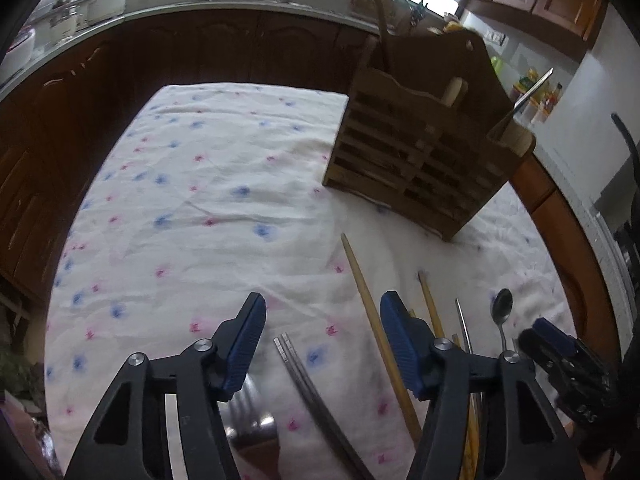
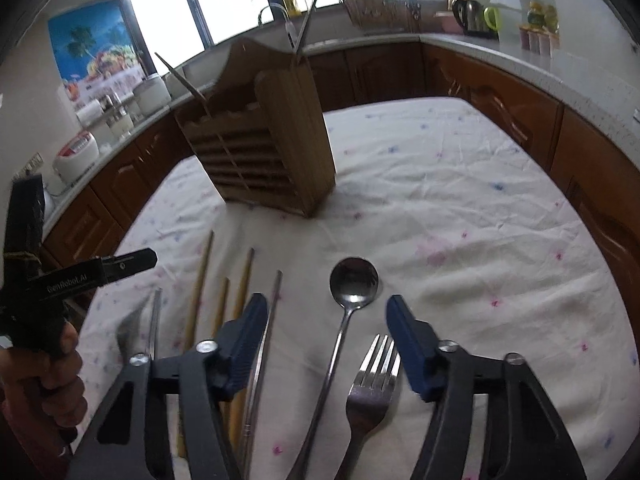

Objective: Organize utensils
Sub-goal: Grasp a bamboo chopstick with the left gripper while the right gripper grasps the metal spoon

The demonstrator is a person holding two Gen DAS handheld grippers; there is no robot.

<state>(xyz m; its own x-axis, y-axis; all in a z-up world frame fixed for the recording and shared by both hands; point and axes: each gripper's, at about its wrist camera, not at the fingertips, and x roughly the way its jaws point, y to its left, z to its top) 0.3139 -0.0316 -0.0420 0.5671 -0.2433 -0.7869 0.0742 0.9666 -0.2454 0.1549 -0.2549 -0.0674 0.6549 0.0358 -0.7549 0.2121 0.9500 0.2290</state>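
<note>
A wooden utensil holder stands on the flowered cloth; it also shows in the right wrist view with a few sticks in it. My left gripper is open above a pair of metal chopsticks and a wooden chopstick; a fork lies under its left finger. My right gripper is open over a spoon and a fork. Wooden chopsticks and a metal chopstick lie to its left. The spoon also shows in the left wrist view.
The table is covered by a white cloth with pink and blue flowers. Brown kitchen cabinets and a counter with appliances ring the table. The left gripper's body and the hand holding it show at the left of the right wrist view.
</note>
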